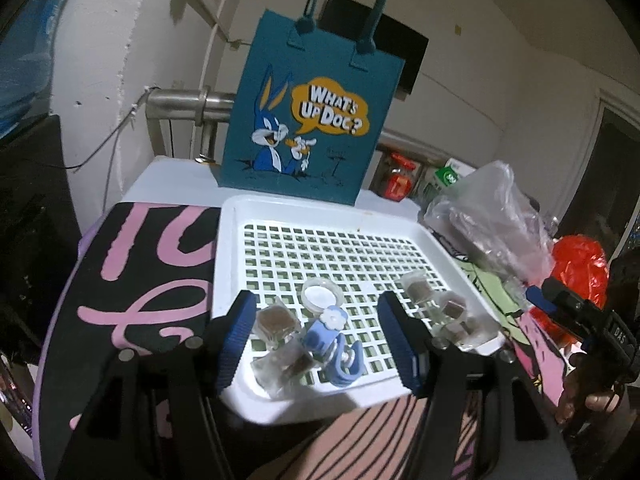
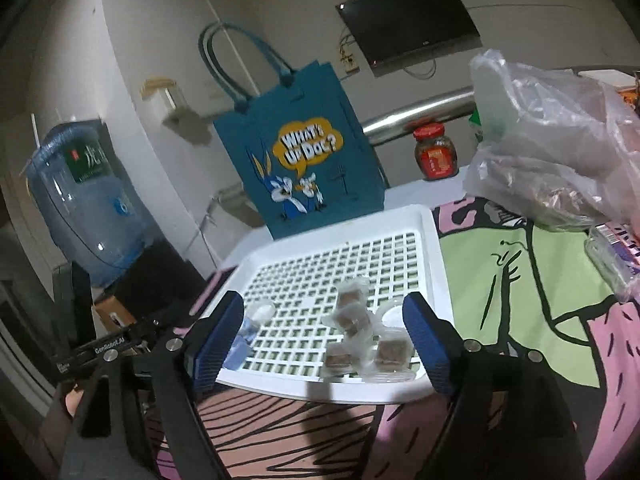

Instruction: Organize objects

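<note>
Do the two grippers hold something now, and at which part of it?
Nothing is held. The left gripper and the right gripper are both open above the tray; their fingers touch none of the packets.

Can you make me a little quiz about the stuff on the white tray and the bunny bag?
1. True or false: the left gripper is squeezing a brown cube packet.
2. What stands behind the white tray? A) blue cartoon bag B) kettle C) lamp
3. Fill in: the red-lidded jar stands ___ of the bag in the right wrist view.

Key: 1 false, its jaws are open; 2 A; 3 right.
</note>
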`<action>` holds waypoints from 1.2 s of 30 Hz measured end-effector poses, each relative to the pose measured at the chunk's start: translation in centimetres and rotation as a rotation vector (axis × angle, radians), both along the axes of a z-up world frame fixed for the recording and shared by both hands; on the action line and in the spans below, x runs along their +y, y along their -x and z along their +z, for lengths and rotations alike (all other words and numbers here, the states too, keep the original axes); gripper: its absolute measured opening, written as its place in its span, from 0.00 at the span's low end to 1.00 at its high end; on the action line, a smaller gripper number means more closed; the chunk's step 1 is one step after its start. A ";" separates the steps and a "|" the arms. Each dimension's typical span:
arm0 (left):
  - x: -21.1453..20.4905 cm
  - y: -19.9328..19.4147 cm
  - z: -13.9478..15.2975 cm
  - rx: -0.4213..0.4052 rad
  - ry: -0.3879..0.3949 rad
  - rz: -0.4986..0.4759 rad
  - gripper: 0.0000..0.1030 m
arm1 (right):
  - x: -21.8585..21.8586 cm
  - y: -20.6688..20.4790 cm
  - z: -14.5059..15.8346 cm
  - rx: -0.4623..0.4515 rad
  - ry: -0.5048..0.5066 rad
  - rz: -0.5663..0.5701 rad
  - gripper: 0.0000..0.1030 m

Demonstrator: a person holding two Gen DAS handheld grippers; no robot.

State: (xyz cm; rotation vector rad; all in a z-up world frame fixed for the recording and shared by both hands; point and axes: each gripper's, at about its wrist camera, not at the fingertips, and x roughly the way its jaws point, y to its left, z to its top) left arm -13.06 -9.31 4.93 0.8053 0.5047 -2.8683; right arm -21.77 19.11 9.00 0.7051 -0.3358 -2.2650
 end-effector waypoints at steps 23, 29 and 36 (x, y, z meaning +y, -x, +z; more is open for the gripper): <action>4.2 -3.5 -1.9 -0.064 0.077 -0.079 0.61 | -2.1 -7.3 -0.9 0.172 -0.199 0.090 0.83; 5.4 -4.0 -2.9 -0.114 0.097 -0.093 0.61 | -1.8 -7.4 -1.4 0.157 -0.216 0.085 0.83; 6.1 -4.5 -3.7 -0.155 0.114 -0.109 0.61 | -2.5 -7.5 -2.4 0.118 -0.264 0.107 0.84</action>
